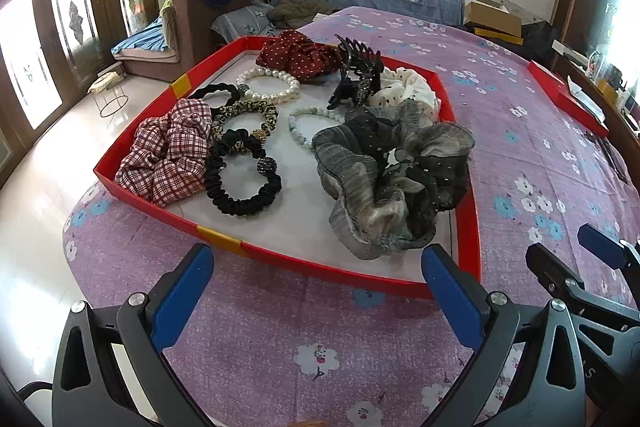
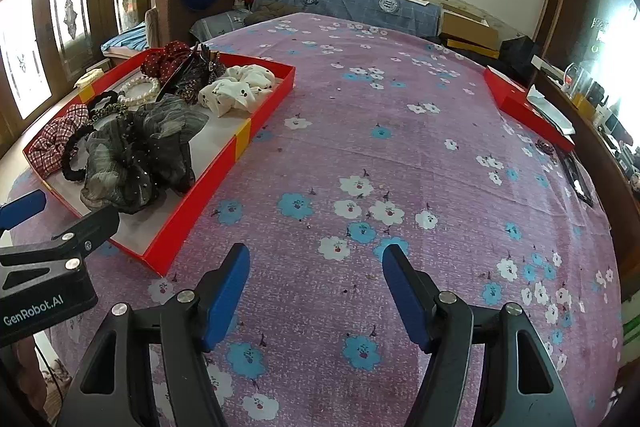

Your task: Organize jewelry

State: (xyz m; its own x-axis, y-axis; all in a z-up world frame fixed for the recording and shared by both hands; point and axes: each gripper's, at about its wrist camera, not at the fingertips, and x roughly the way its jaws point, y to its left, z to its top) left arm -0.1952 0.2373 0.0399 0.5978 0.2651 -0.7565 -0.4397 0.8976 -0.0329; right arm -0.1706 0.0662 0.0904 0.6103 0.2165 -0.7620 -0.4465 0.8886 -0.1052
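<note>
Jewelry and hair things all sit inside my red tray (image 1: 140,205), which rests on the purple flowered cloth (image 2: 400,147). I see a plaid scrunchie (image 1: 168,151) in the near left corner, a black hair tie (image 1: 242,179) just beside it, a leopard tie (image 1: 248,113) behind that, and a pearl bracelet (image 1: 270,87) further back. A green bead bracelet (image 1: 304,125) lies near the middle, partly under a big grey scrunchie (image 1: 392,179). A dark claw clip (image 1: 358,75) stands behind it, with a white scrunchie (image 2: 236,87) and a red dotted scrunchie (image 1: 298,55) at the far end. Some things touch or overlap, so I think the tray keeps them in one place, but they look heaped more than neat. My left gripper (image 1: 316,291) hangs just in front of the tray's near edge, spread wide and holding nothing, so it looks ready to reach in. My right gripper (image 2: 316,287) hangs over bare cloth to the right of the tray, also spread wide and holding nothing. Far off at the right edge lies a second red tray (image 2: 520,103) with papers on it. This could be the pile waiting to be sorted, or things just gathered up; I cannot tell which.
</note>
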